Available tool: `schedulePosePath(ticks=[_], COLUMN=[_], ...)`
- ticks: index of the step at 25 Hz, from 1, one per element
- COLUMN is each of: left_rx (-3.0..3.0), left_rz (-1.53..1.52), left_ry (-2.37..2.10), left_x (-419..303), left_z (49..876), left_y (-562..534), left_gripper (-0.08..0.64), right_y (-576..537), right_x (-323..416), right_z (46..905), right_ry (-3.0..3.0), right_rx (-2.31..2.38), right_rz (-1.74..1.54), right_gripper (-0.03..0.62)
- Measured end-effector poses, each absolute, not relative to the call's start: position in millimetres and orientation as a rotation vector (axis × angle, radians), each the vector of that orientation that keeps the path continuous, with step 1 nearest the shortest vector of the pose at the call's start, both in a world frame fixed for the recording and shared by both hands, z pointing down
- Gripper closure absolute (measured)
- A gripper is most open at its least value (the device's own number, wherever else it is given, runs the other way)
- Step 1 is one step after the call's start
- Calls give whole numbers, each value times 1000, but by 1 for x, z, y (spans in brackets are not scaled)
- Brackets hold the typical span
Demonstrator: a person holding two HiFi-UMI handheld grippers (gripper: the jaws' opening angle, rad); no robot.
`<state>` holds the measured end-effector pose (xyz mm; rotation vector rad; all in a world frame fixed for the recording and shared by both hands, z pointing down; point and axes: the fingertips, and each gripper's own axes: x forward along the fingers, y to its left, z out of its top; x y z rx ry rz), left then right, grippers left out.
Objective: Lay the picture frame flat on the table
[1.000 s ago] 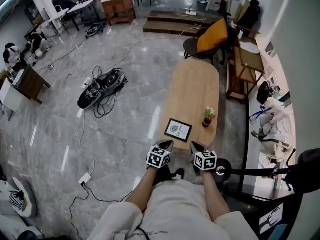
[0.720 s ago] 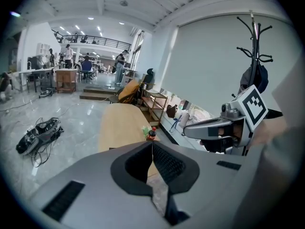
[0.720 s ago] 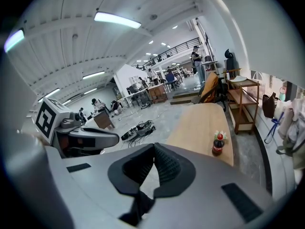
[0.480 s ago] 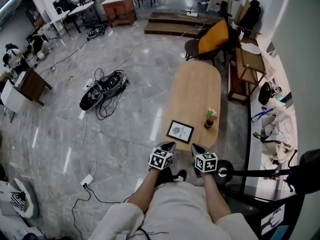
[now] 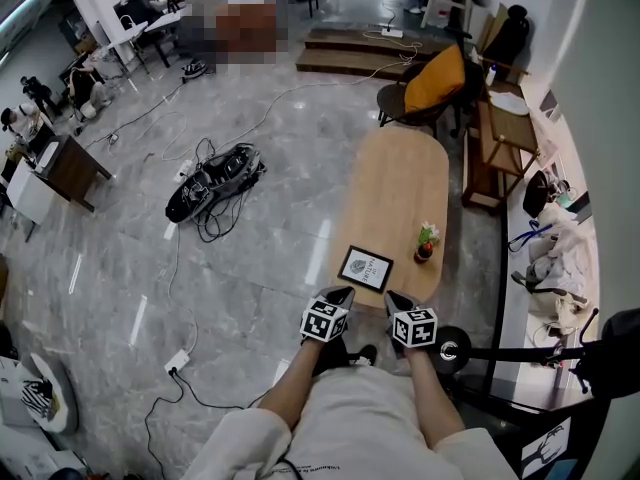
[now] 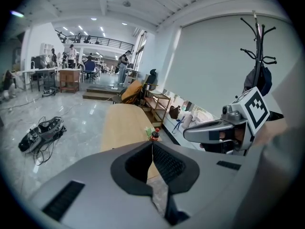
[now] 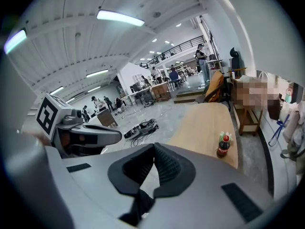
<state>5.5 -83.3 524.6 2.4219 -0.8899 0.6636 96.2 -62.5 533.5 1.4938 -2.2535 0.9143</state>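
Picture frame (image 5: 366, 268) lies flat on the wooden table's (image 5: 400, 183) near end. Left gripper (image 5: 343, 292) and right gripper (image 5: 391, 296) hover just nearer, both pinched closed on nothing.

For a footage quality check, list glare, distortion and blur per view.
Head view: glare streaks on the glossy floor; mosaic patch at top. Left gripper view: fisheye bending, dark corners. Right gripper view: same fisheye; mosaic patch beside the table.

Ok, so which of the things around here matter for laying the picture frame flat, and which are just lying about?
For the job: picture frame; wooden table; left gripper and right gripper, both shut and empty.
Lying about: bottle on the table; cable tangle on the floor; chair with orange cushion.
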Motion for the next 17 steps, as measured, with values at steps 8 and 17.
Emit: schedulePosePath(ticks=[8, 17], left_rx=[2409, 2407], left_rz=[656, 648], left_ry=[-910, -912], left_x=[3, 6], left_z=[521, 524], left_y=[-92, -97], left_gripper=[538, 538], right_y=[-71, -74], right_x=[93, 101], right_z=[529, 536], right_ry=[-2275, -2251], right_rx=[1484, 1504], right_rz=[924, 932], right_gripper=[558, 558])
